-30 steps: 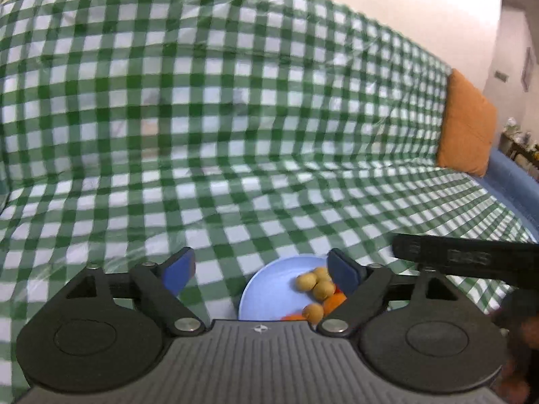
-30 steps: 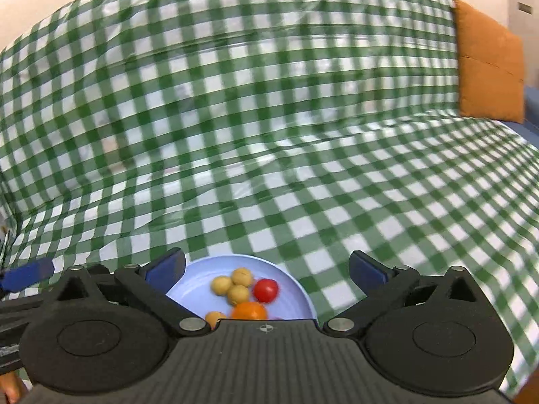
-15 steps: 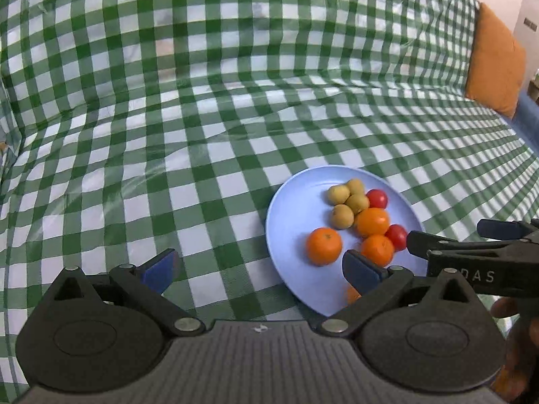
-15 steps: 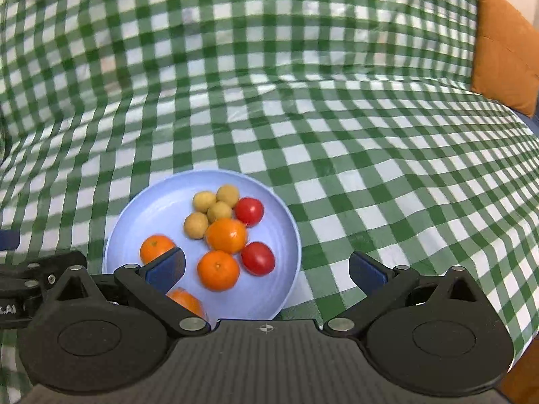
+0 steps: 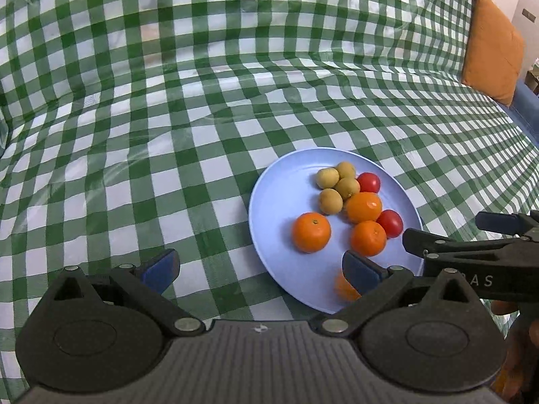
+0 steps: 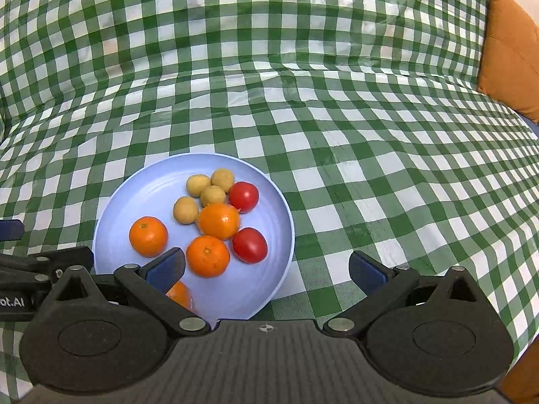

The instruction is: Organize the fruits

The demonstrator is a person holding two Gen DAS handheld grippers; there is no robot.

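Observation:
A light blue plate lies on the green-checked cloth. It holds several oranges, two red tomatoes and several small yellow-brown fruits. One orange is partly hidden behind a finger in each view. My left gripper is open and empty over the plate's near left edge. My right gripper is open and empty over the plate's near right edge. The right gripper shows in the left wrist view, the left one in the right wrist view.
The green-and-white checked cloth covers the seat and backrest of a sofa. An orange cushion leans at the far right. Blue upholstery shows beside it.
Both views have tilted down and drawn back, so the whole plate of fruit has come into sight. Both grippers stayed open.

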